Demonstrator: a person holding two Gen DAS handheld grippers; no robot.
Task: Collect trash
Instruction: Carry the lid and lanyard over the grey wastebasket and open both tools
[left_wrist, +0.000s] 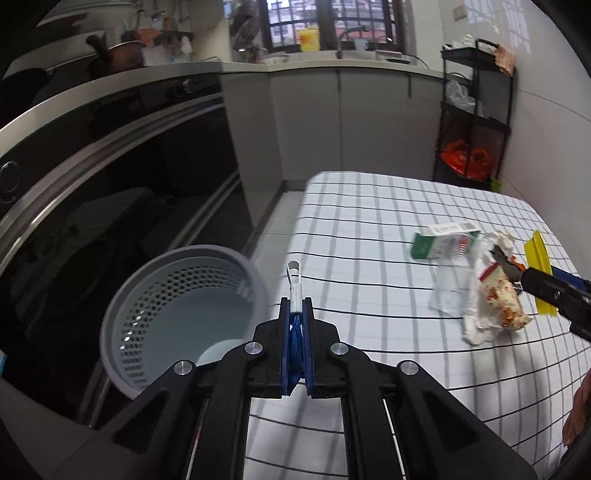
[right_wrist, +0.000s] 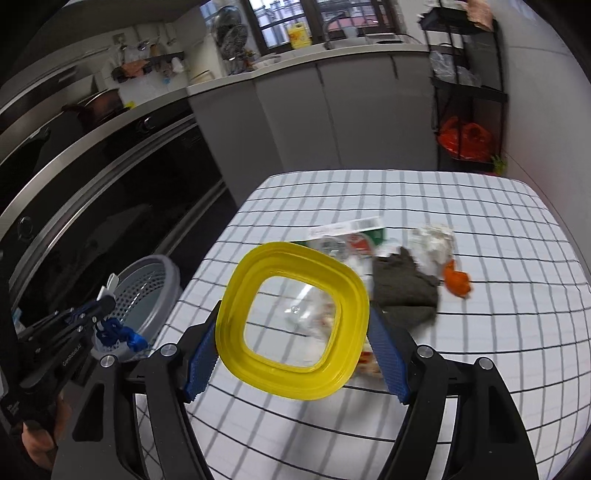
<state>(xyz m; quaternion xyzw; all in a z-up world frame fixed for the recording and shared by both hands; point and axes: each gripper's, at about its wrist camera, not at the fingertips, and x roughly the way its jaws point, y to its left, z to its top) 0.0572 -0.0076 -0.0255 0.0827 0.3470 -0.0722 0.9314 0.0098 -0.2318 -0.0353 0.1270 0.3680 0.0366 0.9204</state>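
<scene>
My left gripper is shut on a thin white plastic piece and holds it by the rim of the grey perforated bin, left of the checked table. My right gripper is shut on a yellow-rimmed clear lid, held above the table. Trash lies on the table: a green and white carton, clear plastic, a crumpled wrapper, a dark cloth scrap and an orange bit.
A black oven front stands left of the table, behind the bin. Grey cabinets run along the back. A black wire rack with an orange bag stands at the far right.
</scene>
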